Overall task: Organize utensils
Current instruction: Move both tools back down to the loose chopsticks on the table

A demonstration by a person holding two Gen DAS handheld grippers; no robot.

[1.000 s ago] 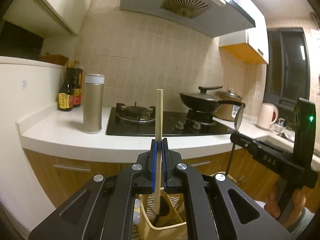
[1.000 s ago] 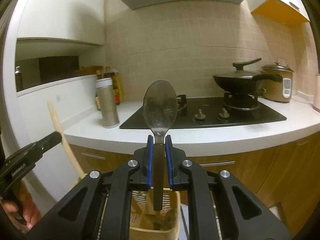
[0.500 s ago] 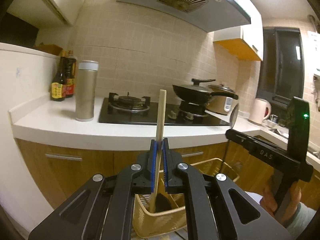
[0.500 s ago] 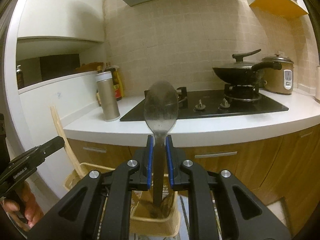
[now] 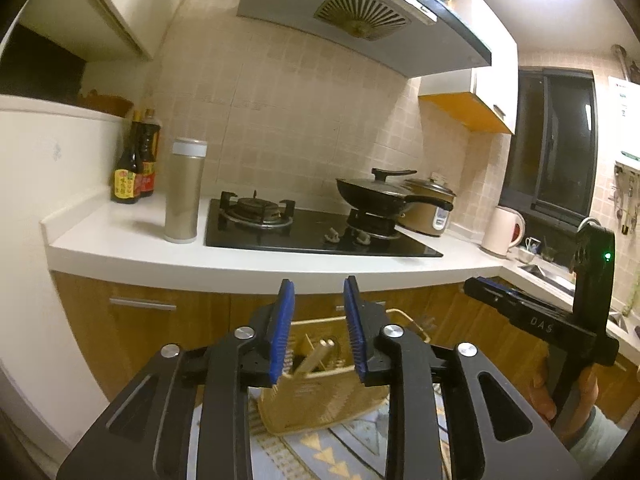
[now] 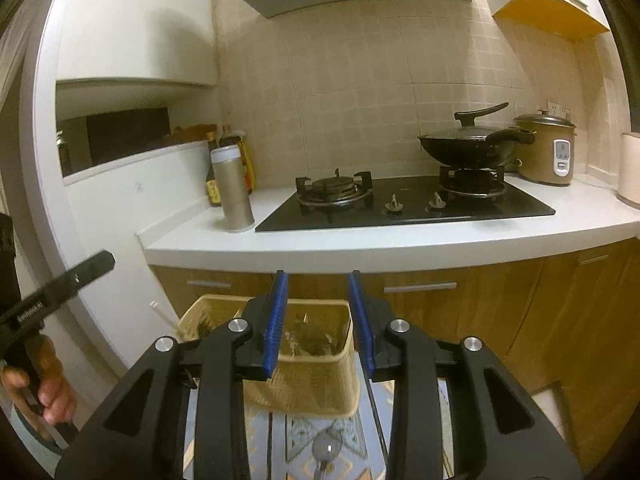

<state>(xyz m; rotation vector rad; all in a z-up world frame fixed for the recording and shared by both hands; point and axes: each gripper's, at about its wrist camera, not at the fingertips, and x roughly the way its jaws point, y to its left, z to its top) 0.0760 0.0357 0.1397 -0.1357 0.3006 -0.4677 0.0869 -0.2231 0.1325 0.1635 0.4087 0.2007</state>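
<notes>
Grippers hover side by side in front of the kitchen counter, and both stand wide apart with nothing between their blue pads. Seen from its own camera, the left gripper (image 5: 318, 320) is spread above a tan plastic basket (image 5: 404, 316) that sits on a patterned mat (image 5: 328, 452) on the floor, and a pale wooden stick (image 5: 314, 356), likely chopsticks, leans inside the basket between the open pads. From the other camera, the right gripper (image 6: 318, 316) is likewise spread over the same basket (image 6: 320, 376), whose far compartment holds a dim jumble of utensils (image 6: 310, 336) too blurred to name one by one; a thin pale stick (image 6: 164, 316) pokes up past the basket's left corner. Down on the mat, a metal spoon (image 6: 326, 450) lies just in front of the basket, outside it. Each gripper shows at the edge of the other's view, gripped by a hand (image 5: 560, 396) on the right side and a hand (image 6: 48, 384) on the left. Behind all this the white counter (image 5: 132, 240) carries a steel flask (image 5: 183, 192), two dark sauce bottles (image 5: 128, 168), a black gas hob (image 5: 304, 228) with a lidded wok (image 5: 376, 196), a rice cooker (image 5: 430, 208) and a pale kettle (image 5: 502, 230).
</notes>
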